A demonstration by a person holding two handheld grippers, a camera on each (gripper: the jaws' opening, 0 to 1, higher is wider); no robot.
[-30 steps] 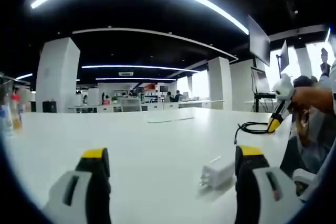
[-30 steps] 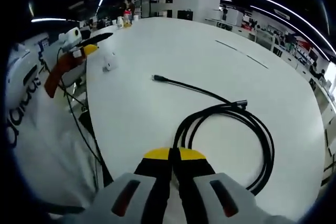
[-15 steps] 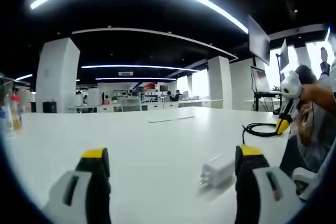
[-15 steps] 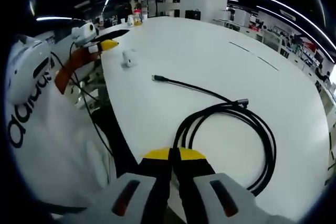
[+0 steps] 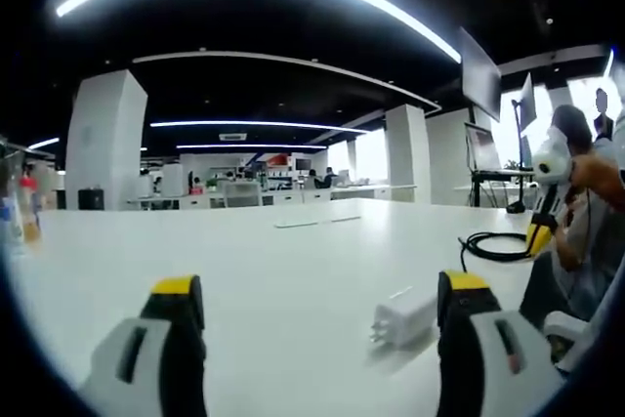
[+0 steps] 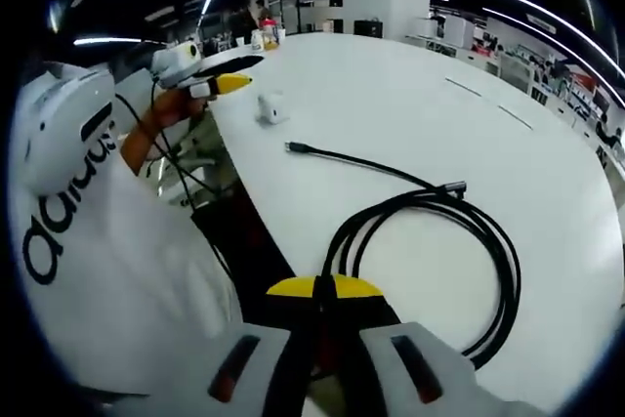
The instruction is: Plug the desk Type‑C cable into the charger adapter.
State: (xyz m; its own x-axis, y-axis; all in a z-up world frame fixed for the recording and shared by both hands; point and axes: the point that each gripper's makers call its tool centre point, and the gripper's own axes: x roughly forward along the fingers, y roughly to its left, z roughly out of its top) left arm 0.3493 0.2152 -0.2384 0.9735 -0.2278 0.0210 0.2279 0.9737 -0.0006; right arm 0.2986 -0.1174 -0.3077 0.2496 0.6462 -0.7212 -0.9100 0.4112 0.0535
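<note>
My left gripper (image 5: pixel 320 285) hovers low over the white table, open, with nothing between its yellow-tipped jaws. The white charger adapter (image 5: pixel 405 317) lies on the table just inside its right jaw; it also shows far off as the adapter (image 6: pixel 271 107). My right gripper (image 6: pixel 325 287) is shut on the near loop of the black coiled Type-C cable (image 6: pixel 435 231). The cable's free plug end (image 6: pixel 293 147) lies stretched toward the adapter. The right gripper (image 5: pixel 539 233) and the coil (image 5: pixel 496 244) appear at the right of the left gripper view. The left gripper (image 6: pixel 229 83) is beside the adapter.
The person's white shirt (image 6: pixel 107 271) and the table's near edge (image 6: pixel 244 212) take up the left of the right gripper view. Bottles (image 5: pixel 21 212) stand at the table's far left. Screens on stands (image 5: pixel 483 144) rise at the right. The white tabletop (image 5: pixel 273 261) stretches ahead.
The right gripper has pulled the cable coil rightward in the left gripper view, toward the table's edge and the person. The left gripper and the adapter have stayed put.
</note>
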